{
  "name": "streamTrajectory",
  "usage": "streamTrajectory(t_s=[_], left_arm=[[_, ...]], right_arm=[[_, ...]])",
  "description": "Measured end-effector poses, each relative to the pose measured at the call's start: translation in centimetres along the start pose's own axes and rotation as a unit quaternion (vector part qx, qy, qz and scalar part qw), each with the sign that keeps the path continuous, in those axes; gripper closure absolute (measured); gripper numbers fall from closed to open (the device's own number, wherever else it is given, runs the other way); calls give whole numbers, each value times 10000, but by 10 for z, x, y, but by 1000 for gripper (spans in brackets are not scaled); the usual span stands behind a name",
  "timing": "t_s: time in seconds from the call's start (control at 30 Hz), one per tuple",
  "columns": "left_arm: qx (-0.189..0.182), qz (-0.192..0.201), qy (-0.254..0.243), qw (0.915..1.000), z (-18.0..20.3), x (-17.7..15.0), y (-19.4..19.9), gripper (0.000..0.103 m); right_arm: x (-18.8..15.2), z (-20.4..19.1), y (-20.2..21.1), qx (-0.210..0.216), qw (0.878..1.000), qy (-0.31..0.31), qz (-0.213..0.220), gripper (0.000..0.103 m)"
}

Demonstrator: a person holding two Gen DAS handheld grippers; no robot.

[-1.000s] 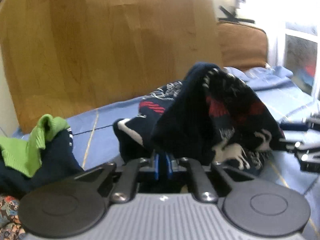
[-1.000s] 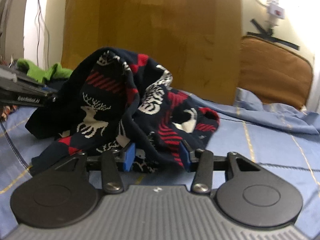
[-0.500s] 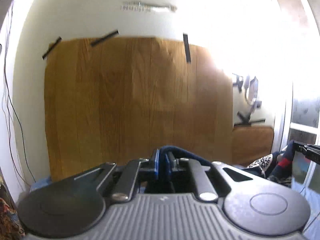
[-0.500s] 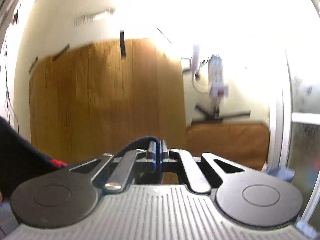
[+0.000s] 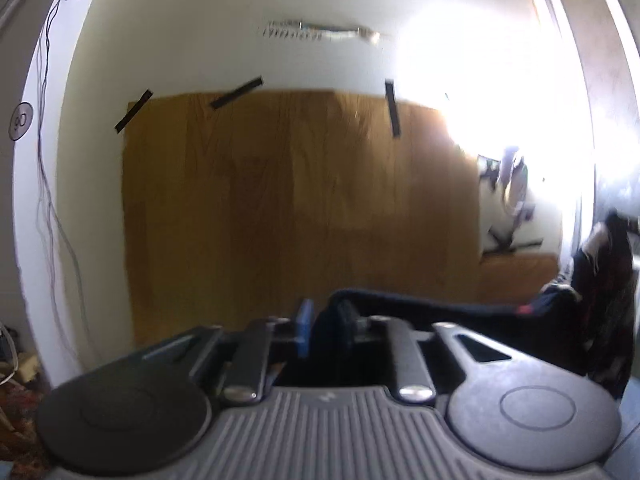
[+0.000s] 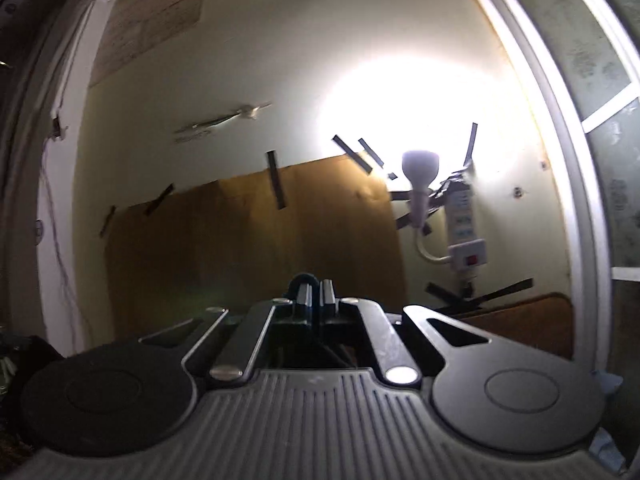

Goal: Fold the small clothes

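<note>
Your left gripper is raised and tipped up toward the wall, its jaws closed down on a thick fold of the dark sweater. One blue pad shows on the left of the pinch; the other is buried under the cloth. From that pinch the sweater runs rightward as a taut dark band, level with the lower edge of the wooden panel taped to the wall. Past the panel's right edge it bunches into a hanging clump with red and pale pattern, blurred at the rim of the view. You cannot tell from this camera what holds that far end.

Your right gripper is also lifted and angled up, looking at the same wooden panel, which sits to the left of its tips. Its jaws are nearly together with only a narrow slot between them, and a small loop of dark cloth pokes up from between them, so it is clamped on an edge of the sweater. To the right of the panel a lamp and a power strip are taped to the wall, washed in glare.
</note>
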State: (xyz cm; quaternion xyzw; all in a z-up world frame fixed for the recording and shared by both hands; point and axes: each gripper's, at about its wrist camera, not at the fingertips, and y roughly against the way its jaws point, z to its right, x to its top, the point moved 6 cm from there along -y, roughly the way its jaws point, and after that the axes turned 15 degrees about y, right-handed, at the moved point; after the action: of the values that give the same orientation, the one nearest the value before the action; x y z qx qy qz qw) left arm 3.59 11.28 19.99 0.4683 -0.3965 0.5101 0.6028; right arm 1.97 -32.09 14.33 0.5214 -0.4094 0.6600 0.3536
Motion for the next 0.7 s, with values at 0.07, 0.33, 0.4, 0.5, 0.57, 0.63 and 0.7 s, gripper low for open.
streamTrajectory(t_s=[0.07, 0.33, 0.4, 0.5, 0.57, 0.63, 0.7], left_arm=[[-267, 42, 40, 9996, 1, -8, 8, 42], [-1336, -796, 8, 9878, 41, -64, 6, 19], [-1448, -916, -19, 9852, 42, -76, 5, 19], [-1457, -888, 178, 9852, 30, -76, 5, 14], [-1341, -839, 296, 9870, 19, -71, 2, 12], [-1194, -877, 387, 9882, 10, -68, -5, 13], [-1050, -962, 441, 9888, 2, -68, -13, 13]], right_arm=[[-3, -31, -16, 510, 9985, -5, -183, 97], [-44, -147, -49, 2025, 9752, -512, -725, 97], [-45, -154, -53, 2096, 9732, -626, -709, 97], [-40, -130, -38, 1801, 9788, -794, -569, 97], [-38, -96, -14, 1353, 9856, -935, -381, 97], [-38, -57, 18, 924, 9899, -1049, -226, 97], [-42, -24, 52, 526, 9920, -1139, -136, 97]])
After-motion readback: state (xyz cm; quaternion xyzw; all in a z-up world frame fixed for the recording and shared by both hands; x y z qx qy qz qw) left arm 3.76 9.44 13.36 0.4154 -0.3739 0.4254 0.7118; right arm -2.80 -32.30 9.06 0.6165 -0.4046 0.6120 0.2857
